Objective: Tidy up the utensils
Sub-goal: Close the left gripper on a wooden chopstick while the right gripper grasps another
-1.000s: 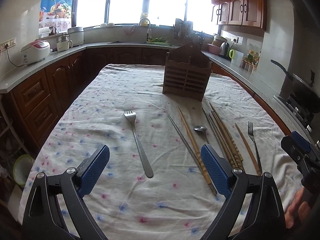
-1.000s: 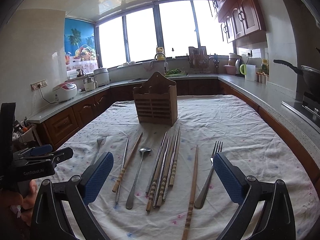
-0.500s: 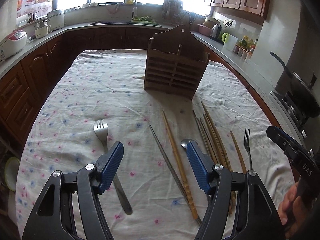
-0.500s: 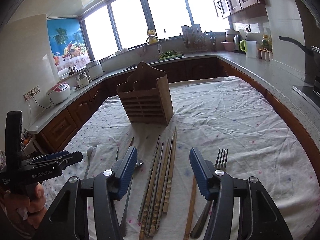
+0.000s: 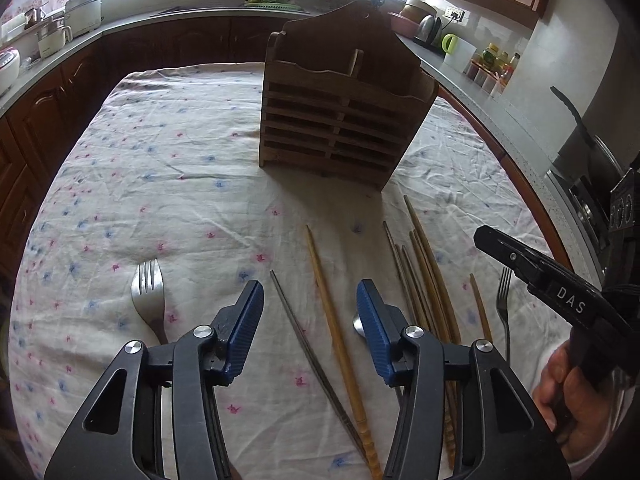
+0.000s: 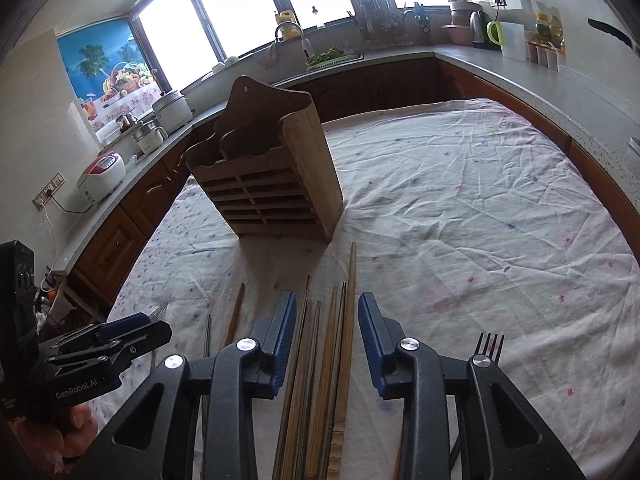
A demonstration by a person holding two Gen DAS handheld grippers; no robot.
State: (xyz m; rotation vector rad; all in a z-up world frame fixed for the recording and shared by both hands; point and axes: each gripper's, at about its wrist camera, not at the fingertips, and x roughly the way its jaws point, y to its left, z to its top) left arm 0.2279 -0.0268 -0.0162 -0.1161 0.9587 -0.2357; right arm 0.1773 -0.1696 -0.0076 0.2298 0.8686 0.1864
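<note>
Wooden chopsticks (image 6: 332,364) lie lengthwise between the parted, empty fingers of the right gripper (image 6: 326,340) on the floral tablecloth (image 6: 460,220).
Their long axis points toward the slatted wooden holder (image 6: 272,184) just beyond; both its compartments look empty. The left gripper (image 5: 310,320), also open and empty, straddles 2 separate sticks beside a fork (image 5: 149,300).
</note>
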